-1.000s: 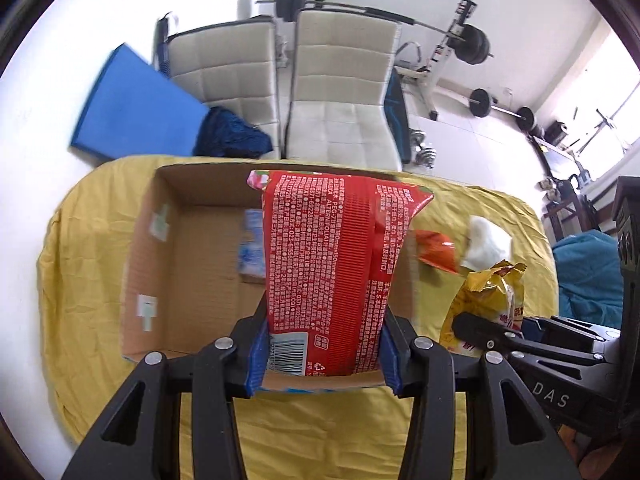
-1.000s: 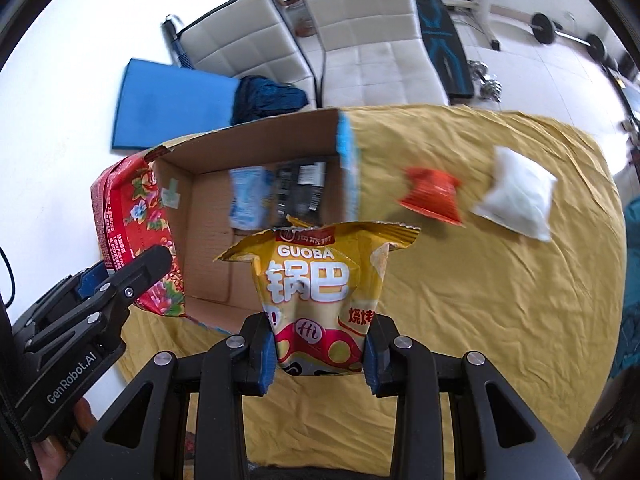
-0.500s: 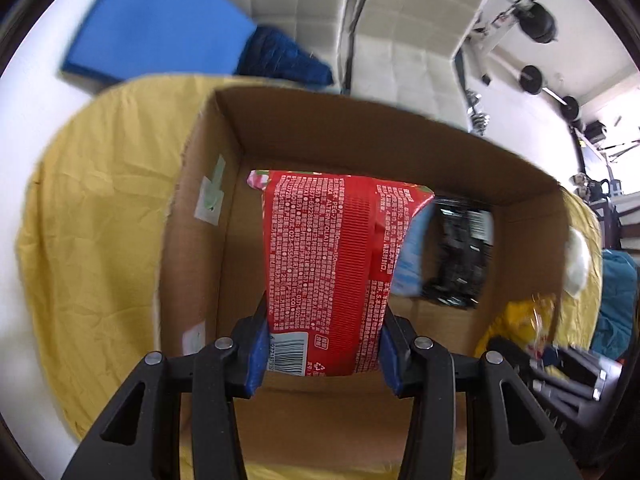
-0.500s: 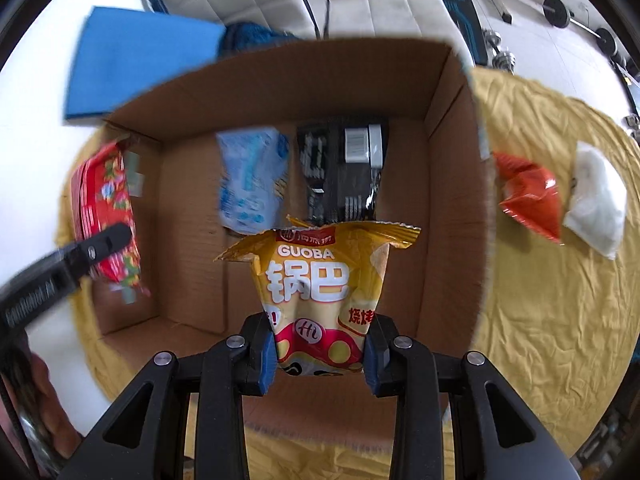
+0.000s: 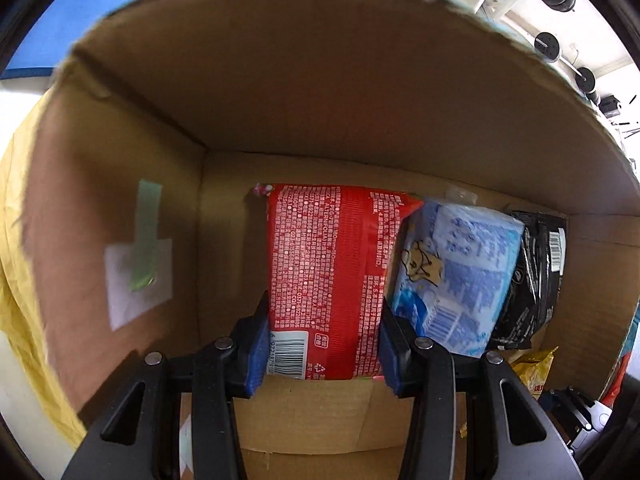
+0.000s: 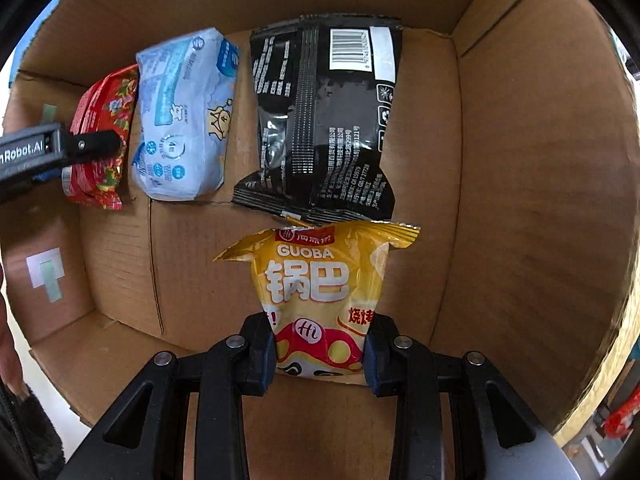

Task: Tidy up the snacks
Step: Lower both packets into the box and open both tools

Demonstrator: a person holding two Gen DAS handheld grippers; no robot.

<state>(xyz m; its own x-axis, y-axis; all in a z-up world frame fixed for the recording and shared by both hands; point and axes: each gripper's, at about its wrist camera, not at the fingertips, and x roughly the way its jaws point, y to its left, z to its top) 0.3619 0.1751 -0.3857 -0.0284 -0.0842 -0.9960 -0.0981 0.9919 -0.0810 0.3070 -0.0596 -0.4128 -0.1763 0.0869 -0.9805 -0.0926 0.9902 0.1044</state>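
Snacks are sitting inside the cardboard box (image 6: 520, 184), and we are holding two of them down in it; our left gripper (image 5: 322, 344) is pinching the lower end of the red packet (image 5: 328, 272), printed back toward the camera, barcode by the left pad, with the packet standing against the far-left part of the box floor; our right gripper (image 6: 320, 354) is clamping the bottom of the yellow GUOBA bag (image 6: 320, 280), whose crimped top is just reaching the lower edge of the black packet (image 6: 324, 120). Lying on the box floor between those, we are seeing the light blue packet (image 6: 184, 120), just beside the red packet (image 6: 104, 136) on one side and near the black one on the other; from the left wrist the same blue packet (image 5: 452, 276) is touching the red packet's right edge, with the black packet (image 5: 532, 276) leaning behind it. On the box's left wall we are looking at a white label with green tape (image 5: 140, 264); yellow cloth (image 5: 16, 264) is showing outside the box wall (image 5: 320, 80), and part of the left gripper (image 6: 76, 146) is crossing the right wrist view, its fingers closed on the red packet.
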